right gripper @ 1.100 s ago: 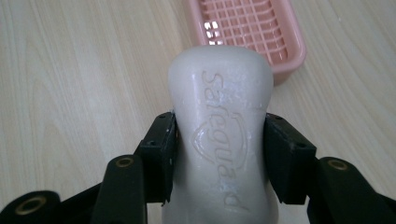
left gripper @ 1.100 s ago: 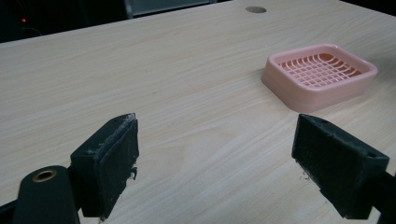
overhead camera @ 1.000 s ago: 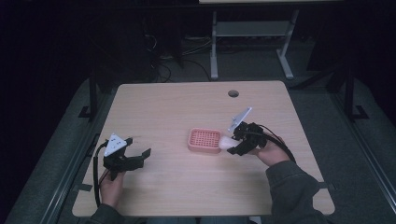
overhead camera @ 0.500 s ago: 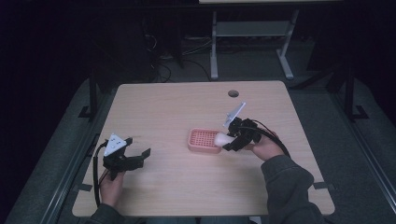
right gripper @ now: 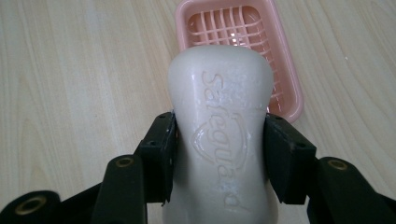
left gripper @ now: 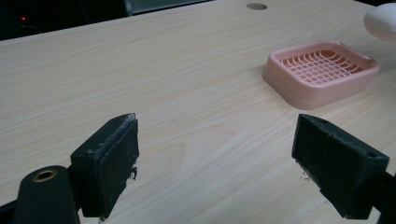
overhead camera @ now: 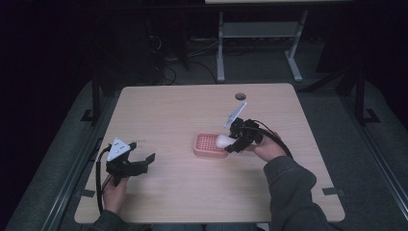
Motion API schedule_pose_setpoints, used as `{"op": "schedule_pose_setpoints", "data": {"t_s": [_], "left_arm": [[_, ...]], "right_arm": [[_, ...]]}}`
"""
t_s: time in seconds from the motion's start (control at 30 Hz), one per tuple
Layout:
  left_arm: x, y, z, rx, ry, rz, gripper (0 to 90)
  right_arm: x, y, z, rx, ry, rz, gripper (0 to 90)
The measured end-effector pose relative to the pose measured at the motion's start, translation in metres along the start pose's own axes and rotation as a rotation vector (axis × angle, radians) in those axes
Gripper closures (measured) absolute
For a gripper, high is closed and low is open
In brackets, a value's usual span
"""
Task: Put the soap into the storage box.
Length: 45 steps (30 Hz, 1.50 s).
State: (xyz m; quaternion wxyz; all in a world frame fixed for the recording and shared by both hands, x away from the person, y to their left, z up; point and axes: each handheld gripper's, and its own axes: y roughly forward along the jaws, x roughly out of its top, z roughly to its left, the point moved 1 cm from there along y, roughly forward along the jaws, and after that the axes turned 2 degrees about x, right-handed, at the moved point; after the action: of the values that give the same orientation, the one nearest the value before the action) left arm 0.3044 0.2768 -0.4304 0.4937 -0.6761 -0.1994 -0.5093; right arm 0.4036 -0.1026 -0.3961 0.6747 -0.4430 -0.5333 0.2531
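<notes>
Right claw was clamped on the white soap, just above the pink dish. Left claw sat wide open, empty, over the tabletop.

Dim room; wood table; grey floor

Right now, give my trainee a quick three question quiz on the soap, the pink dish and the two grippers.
1. What does the right gripper hold?
2. True or false: the soap bar already lies in the pink soap dish.
3. The left gripper is: A open, holding nothing; B shut on the dish; C shut on the soap.

Key:
1. The white soap bar, pinched by its sides.
2. False; it is held above the dish's edge.
3. A
</notes>
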Motion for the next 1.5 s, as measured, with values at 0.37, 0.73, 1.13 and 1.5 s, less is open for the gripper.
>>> {"op": "schedule_pose_setpoints", "data": {"t_s": [0.37, 0.73, 1.13, 1.5], "left_arm": [[0.001, -0.001, -0.001, 0.004, 0.000, -0.004, 14.6], [0.001, 0.000, -0.001, 0.002, 0.003, 0.000, 14.6], [0.001, 0.001, -0.002, -0.001, 0.010, 0.002, 14.6], [0.001, 0.001, -0.001, 0.001, 0.004, 0.003, 14.6]], "right_arm": [[0.018, 0.012, -0.002, -0.013, -0.041, 0.015, 48.2], [0.025, 0.025, -0.008, 0.006, -0.033, 0.006, 48.9], [0.044, 0.038, -0.006, -0.001, -0.061, 0.041, 48.9], [0.052, 0.057, -0.011, 0.008, -0.056, 0.069, 48.8]]}}
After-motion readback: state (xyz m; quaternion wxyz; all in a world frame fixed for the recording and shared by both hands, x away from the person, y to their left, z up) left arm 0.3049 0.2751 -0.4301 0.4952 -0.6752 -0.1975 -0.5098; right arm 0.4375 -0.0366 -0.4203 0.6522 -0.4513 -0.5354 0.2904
